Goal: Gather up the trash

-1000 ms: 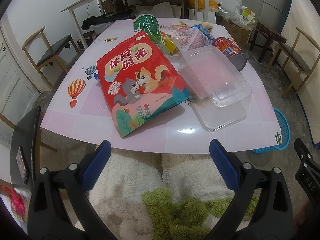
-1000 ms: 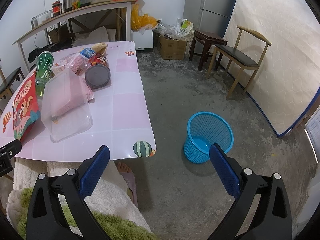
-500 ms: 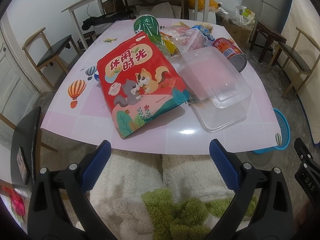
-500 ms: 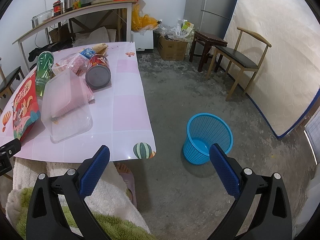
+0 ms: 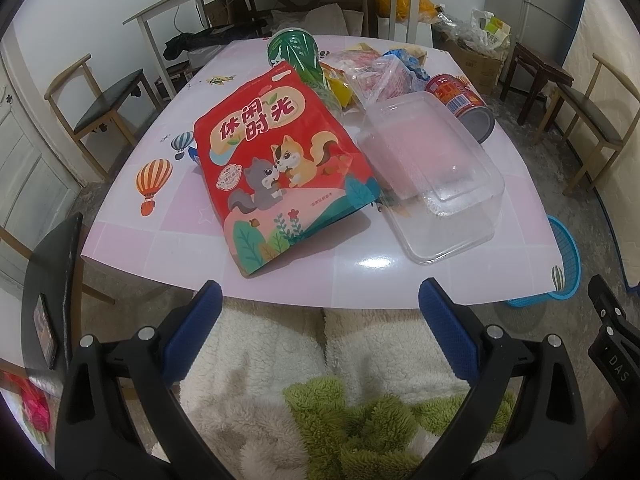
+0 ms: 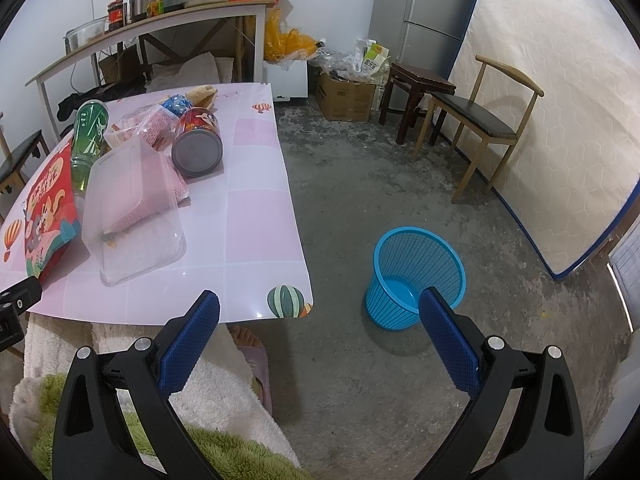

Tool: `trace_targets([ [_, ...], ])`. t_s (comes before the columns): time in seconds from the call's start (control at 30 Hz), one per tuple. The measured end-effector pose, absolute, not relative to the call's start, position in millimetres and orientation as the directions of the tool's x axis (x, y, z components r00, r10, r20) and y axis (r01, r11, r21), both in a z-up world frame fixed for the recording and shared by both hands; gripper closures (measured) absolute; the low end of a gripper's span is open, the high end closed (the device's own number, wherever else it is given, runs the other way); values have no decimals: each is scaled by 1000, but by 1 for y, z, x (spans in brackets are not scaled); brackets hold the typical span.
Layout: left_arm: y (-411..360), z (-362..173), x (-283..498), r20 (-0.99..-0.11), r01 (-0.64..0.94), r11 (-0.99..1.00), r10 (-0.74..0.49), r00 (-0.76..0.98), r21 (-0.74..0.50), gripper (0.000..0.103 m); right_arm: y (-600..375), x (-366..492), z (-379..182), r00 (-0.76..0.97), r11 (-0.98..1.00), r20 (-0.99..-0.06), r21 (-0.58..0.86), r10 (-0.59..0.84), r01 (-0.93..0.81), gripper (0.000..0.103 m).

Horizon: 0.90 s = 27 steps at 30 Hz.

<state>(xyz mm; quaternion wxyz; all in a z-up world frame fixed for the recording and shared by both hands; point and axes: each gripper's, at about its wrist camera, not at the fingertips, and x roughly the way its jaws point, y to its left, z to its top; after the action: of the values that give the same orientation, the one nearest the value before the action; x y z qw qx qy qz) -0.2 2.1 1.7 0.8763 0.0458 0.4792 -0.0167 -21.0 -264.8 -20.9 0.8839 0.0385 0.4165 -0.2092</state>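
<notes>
red snack bag (image 5: 282, 160) is lying flat mid-table in the left wrist view, its right edge touching a clear plastic container (image 5: 434, 178) at its 3 o'clock. a red can (image 5: 464, 106) is lying on its side at the container's 1 o'clock, a green can (image 5: 296, 54) at the bag's 12 o'clock, crumpled wrappers (image 5: 376, 74) between the cans. all sitting on the pink table (image 5: 360, 276). blue trash basket (image 6: 416, 276) is standing on the floor at the table's 3 o'clock, well apart. left gripper (image 5: 320, 320) and right gripper (image 6: 320, 326) are both hanging with jaws wide apart, gripping nothing, over fuzzy white trousers (image 5: 272, 356).
</notes>
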Motion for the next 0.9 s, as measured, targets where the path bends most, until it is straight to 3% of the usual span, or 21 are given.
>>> trace_targets([
  [0.9,10,-3,2,-846,60,996,29,532,72,8,-262,-15,-25,572,918,-751,-113,-329,380,6],
])
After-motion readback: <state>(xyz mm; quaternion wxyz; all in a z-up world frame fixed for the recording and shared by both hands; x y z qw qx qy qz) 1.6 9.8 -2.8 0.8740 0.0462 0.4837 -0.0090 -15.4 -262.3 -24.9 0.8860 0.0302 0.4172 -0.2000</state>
